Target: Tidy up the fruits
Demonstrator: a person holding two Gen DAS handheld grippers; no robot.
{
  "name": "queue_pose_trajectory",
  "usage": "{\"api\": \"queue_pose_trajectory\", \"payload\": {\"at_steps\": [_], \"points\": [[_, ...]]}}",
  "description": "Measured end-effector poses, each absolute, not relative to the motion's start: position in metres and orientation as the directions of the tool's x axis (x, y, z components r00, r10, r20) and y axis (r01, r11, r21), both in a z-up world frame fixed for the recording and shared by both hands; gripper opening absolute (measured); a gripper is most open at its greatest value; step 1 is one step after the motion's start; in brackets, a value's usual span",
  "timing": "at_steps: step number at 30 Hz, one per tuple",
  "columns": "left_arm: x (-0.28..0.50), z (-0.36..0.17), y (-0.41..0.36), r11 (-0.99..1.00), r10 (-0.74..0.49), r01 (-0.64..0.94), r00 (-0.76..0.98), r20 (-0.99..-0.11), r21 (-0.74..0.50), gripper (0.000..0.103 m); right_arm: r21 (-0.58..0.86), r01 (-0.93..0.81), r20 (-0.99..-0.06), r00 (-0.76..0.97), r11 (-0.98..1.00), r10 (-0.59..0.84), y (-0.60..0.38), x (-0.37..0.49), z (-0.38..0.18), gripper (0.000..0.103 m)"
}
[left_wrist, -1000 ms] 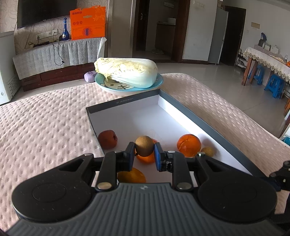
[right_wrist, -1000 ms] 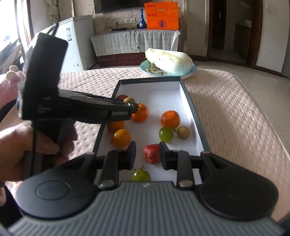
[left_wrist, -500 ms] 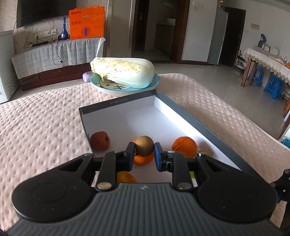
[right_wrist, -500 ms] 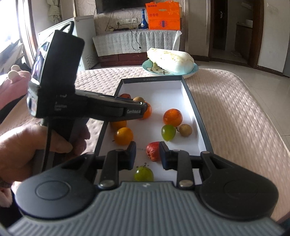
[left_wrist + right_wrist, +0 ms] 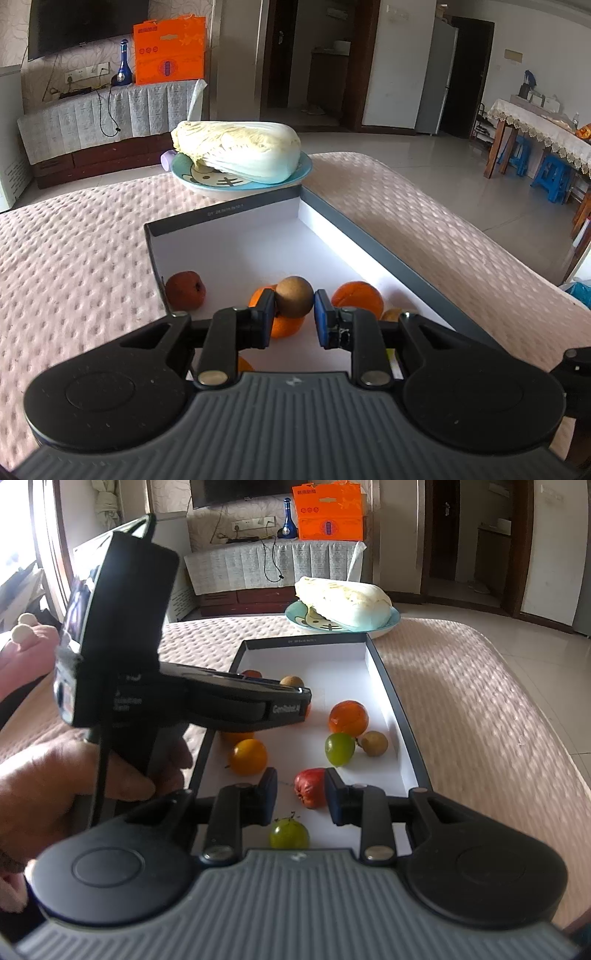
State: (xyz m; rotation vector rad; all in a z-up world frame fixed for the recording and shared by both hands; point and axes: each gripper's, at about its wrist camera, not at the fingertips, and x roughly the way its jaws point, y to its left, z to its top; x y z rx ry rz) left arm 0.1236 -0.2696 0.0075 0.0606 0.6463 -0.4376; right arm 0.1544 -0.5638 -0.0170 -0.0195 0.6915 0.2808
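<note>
Since a second ago the tray (image 5: 369,243) has slid left in my left view. Left claw (image 5: 294,314) still grips the brown kiwi (image 5: 294,296) above the tray, between a red fruit (image 5: 184,290) and an orange (image 5: 356,297). Right claw (image 5: 301,794) stands slightly apart, empty, over a red fruit (image 5: 308,786).

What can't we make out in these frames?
Left wrist view: left claw covers much of an orange fruit, most of a yellowish fruit.
Right wrist view: left claw covers most of another orange fruit and a red fruit.
Box print: too small to read.
</note>
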Motion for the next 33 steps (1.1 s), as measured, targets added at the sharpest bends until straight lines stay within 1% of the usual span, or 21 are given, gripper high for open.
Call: {"api": "queue_pose_trajectory", "payload": {"at_steps": [12, 20, 21, 22, 24, 26, 29, 31, 33], "points": [[0.107, 0.01, -0.268, 0.898, -0.384, 0.436, 0.698, -0.604, -0.067, 0.028, 0.057, -0.226, -0.629, 0.748, 0.973, 0.211, -0.566, 0.142, -0.016, 0.031], [0.091, 0.013, -0.259, 0.914, -0.362, 0.399, 0.711, -0.603, -0.077, 0.029, 0.072, -0.197, -0.623, 0.757, 0.978, 0.198, -0.569, 0.119, -0.014, 0.031], [0.088, 0.014, -0.257, 0.916, -0.359, 0.394, 0.713, -0.602, -0.08, 0.03, 0.075, -0.194, -0.621, 0.758, 0.978, 0.198, -0.569, 0.116, -0.014, 0.031], [0.085, 0.016, -0.255, 0.918, -0.357, 0.389, 0.715, -0.602, -0.082, 0.035, 0.079, -0.191, -0.619, 0.76, 0.978, 0.199, -0.57, 0.113, -0.013, 0.031], [0.076, 0.02, -0.252, 0.924, -0.343, 0.374, 0.727, -0.595, -0.075, 0.06, 0.087, -0.187, -0.615, 0.763, 0.978, 0.201, -0.571, 0.106, -0.013, 0.031], [0.067, 0.026, -0.248, 0.932, -0.322, 0.357, 0.753, -0.574, -0.055, 0.07, 0.092, -0.184, -0.612, 0.765, 0.979, 0.201, -0.572, 0.1, -0.013, 0.031], [0.055, 0.033, -0.239, 0.939, -0.306, 0.342, 0.773, -0.556, -0.042, 0.076, 0.1, -0.178, -0.608, 0.768, 0.979, 0.202, -0.574, 0.093, -0.012, 0.031], [0.048, 0.036, -0.231, 0.948, -0.277, 0.316, 0.782, -0.557, -0.029, 0.08, 0.105, -0.173, -0.606, 0.769, 0.979, 0.201, -0.576, 0.089, -0.011, 0.031], [0.04, 0.04, -0.226, 0.957, -0.239, 0.289, 0.797, -0.554, 0.003, 0.086, 0.109, -0.166, -0.605, 0.772, 0.98, 0.198, -0.578, 0.087, -0.011, 0.031]]}}
